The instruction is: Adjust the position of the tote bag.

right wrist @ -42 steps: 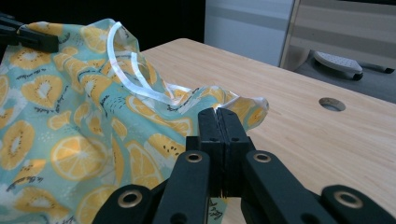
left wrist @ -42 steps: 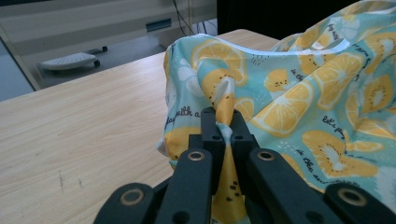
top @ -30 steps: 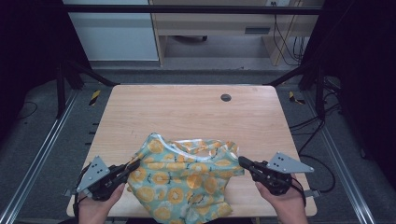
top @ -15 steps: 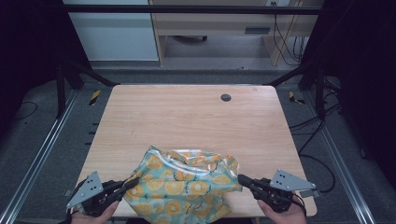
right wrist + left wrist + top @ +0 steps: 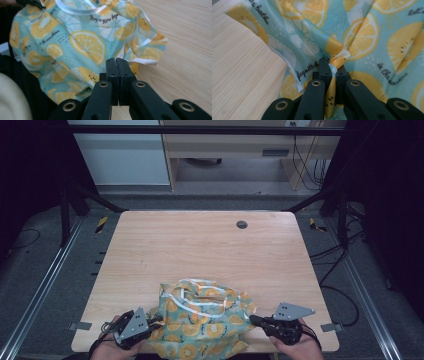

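**Grippers pinch the cloth at the table's near edge**

Left gripper (image 5: pixel 152 324) of mine is clamped on a fold of the turquoise lemon-print fabric (image 5: pixel 205 317). That fabric sits at six o'clock on the pale wooden table (image 5: pixel 200 250). At its right edge my right gripper (image 5: pixel 254 320) is closed tight; whether it grips cloth I cannot tell.

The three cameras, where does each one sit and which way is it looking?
High view: above the person's side, facing forward and down on the table; both hands with left tongs and right tongs at the cloth.
Left gripper view: rides the left tongs, looking along jaws pinching a fold.
Right gripper view: rides the right tongs, jaws shut at the cloth's edge.
All share the lemon-print cloth.
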`<state>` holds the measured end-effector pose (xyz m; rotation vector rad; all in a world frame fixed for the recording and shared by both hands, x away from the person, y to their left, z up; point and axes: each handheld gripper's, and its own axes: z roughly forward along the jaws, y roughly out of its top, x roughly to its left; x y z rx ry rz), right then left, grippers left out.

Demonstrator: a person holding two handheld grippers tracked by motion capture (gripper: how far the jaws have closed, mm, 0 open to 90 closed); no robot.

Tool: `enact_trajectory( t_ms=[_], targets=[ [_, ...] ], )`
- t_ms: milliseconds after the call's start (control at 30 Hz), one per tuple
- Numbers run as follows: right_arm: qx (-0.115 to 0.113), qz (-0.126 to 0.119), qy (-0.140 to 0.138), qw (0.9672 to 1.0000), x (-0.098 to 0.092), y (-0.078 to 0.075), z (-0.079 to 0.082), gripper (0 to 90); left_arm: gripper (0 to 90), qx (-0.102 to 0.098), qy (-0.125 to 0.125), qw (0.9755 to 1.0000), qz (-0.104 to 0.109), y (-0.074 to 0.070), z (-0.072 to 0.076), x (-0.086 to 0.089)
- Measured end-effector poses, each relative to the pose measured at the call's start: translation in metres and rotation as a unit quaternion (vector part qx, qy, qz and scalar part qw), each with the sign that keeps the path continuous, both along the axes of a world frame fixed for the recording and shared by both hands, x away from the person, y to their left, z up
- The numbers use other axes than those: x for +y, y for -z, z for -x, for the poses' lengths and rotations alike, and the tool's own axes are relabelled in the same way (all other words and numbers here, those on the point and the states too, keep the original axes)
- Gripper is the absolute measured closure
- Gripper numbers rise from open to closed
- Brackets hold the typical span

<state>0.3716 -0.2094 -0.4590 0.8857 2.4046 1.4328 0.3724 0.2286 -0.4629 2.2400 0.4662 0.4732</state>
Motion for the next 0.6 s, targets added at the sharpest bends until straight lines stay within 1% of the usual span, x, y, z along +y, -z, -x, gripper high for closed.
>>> enact_trajectory(
  t_ms=[33,67,133,167,200,233,267,300,367,433,467,500,533,600],
  targets=[
    [0.0,0.0,0.0,1.0,0.0,0.0,0.0,89.5,88.4,0.0,0.0,1.0,0.0,0.0,0.0,0.0],
    [0.003,0.012,-0.001,0.9999,0.004,0.002,-0.006,89.5,88.5,0.0,-0.001,1.0,-0.005,0.001,-0.003,-0.002],
    [0.004,0.016,-0.002,0.9999,0.005,0.003,-0.009,89.5,88.5,0.01,-0.001,0.9999,-0.012,0.005,-0.01,-0.006],
    [0.008,0.02,-0.002,0.9998,0.007,0.005,-0.012,89.5,88.5,0.011,-0.003,0.9998,-0.016,0.006,-0.012,-0.008],
    [0.011,0.026,-0.005,0.9996,0.011,0.007,-0.015,89.5,88.5,0.013,-0.004,0.9996,-0.024,0.008,-0.017,-0.012],
    [0.011,0.026,-0.005,0.9996,0.011,0.007,-0.015,89.5,88.6,0.013,-0.004,0.9996,-0.024,0.008,-0.017,-0.012],
    [0.011,0.037,-0.01,0.9992,0.015,0.009,-0.018,89.5,88.6,0.011,-0.005,0.9992,-0.038,0.009,-0.022,-0.016],
    [0.011,0.037,-0.01,0.9992,0.015,0.009,-0.018,89.5,88.6,0.011,-0.005,0.9992,-0.038,0.009,-0.022,-0.016],
    [0.015,0.042,-0.012,0.9989,0.019,0.01,-0.021,89.5,88.6,0.008,-0.007,0.9989,-0.046,0.011,-0.028,-0.02],
    [0.018,0.047,-0.014,0.9987,0.022,0.012,-0.024,89.5,88.6,0.008,-0.01,0.9988,-0.048,0.012,-0.032,-0.022],
    [0.018,0.051,-0.012,0.9985,0.024,0.012,-0.028,89.6,88.6,0.006,-0.015,0.9985,-0.052,0.013,-0.037,-0.025],
    [0.018,0.051,-0.012,0.9985,0.024,0.012,-0.028,89.6,88.6,0.006,-0.015,0.9985,-0.052,0.013,-0.037,-0.025],
    [0.02,0.051,-0.01,0.9984,0.026,0.012,-0.029,89.6,88.6,0.003,-0.018,0.9984,-0.053,0.014,-0.04,-0.026],
    [0.017,0.055,-0.006,0.9983,0.027,0.012,-0.033,89.6,88.7,0.005,-0.024,0.9984,-0.051,0.015,-0.045,-0.028]
  ],
)
